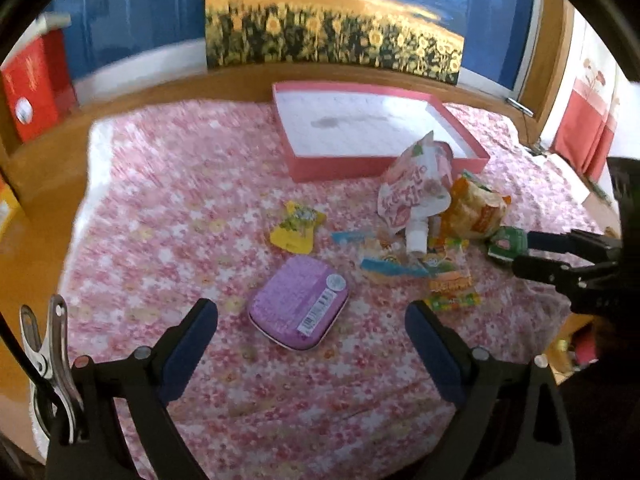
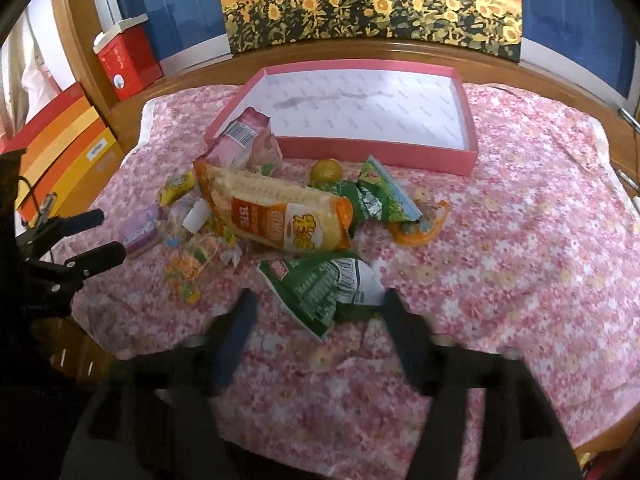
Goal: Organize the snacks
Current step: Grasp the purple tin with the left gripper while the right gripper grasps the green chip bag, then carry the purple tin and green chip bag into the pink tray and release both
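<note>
A heap of snacks lies on the flowered cloth (image 2: 520, 240) in front of a shallow pink box (image 2: 380, 152), whose inside holds nothing. My right gripper (image 2: 320, 300) is open, and a green packet (image 2: 320, 284) lies flat between its fingers without the pads pressing on it. Behind it rests a long orange-and-yellow bag (image 2: 276, 212). In the left wrist view my left gripper (image 1: 312, 310) stands open above a purple tin (image 1: 298, 312), apart from it. A small yellow packet (image 1: 298, 226) and a white-and-pink pouch (image 1: 416, 184) lie farther back, near the pink box (image 1: 360, 168).
A sunflower painting (image 2: 372, 12) leans against the blue wall behind the table. A red box (image 2: 128, 60) and orange boxes (image 2: 64, 136) stand at the left. More green packets (image 2: 380, 196), a round yellow fruit (image 2: 326, 170) and small sweets (image 2: 188, 268) sit in the heap.
</note>
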Available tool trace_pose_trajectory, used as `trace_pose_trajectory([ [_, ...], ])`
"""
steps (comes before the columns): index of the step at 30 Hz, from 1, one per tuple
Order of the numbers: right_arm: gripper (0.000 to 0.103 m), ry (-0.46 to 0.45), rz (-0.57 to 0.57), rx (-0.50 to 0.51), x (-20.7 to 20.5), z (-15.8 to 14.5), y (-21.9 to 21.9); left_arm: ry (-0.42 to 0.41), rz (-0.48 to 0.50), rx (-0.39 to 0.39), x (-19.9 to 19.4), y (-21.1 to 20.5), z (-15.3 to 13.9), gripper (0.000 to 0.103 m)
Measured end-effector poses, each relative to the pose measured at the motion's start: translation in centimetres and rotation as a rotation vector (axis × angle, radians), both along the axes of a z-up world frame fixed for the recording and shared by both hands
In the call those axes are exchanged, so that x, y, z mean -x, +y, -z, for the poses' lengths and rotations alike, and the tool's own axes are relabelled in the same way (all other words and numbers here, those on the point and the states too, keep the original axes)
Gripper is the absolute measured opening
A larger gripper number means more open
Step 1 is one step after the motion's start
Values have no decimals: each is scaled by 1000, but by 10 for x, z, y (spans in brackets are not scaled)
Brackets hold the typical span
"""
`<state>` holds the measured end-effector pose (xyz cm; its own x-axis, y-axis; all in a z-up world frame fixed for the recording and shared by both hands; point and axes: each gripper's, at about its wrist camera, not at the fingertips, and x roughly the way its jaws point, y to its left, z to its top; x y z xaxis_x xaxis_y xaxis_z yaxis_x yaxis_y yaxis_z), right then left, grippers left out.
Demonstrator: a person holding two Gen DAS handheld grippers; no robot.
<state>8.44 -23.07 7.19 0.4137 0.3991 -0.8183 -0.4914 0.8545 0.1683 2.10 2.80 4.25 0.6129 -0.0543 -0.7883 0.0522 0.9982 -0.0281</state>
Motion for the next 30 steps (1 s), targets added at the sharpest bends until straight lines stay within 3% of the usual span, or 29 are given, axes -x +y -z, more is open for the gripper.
trace_pose_trajectory([
  [6, 71, 27, -18, -9, -15, 3, 6, -4, -11, 44, -14, 14, 7, 97],
  [13, 64, 92, -22, 31, -28, 18, 13, 38, -8, 85, -23, 19, 23, 97],
  [16, 51, 89, -27, 45, -29, 20, 17, 23, -31, 91, -25, 22, 25, 88],
  [23, 47, 79, -32, 46, -28, 19, 17, 32, -75, 53, -26, 26, 24, 59],
  [30, 47, 82, -30, 26, -18, 14, 9, 30, -82, 74, -21, 30, 20, 54],
])
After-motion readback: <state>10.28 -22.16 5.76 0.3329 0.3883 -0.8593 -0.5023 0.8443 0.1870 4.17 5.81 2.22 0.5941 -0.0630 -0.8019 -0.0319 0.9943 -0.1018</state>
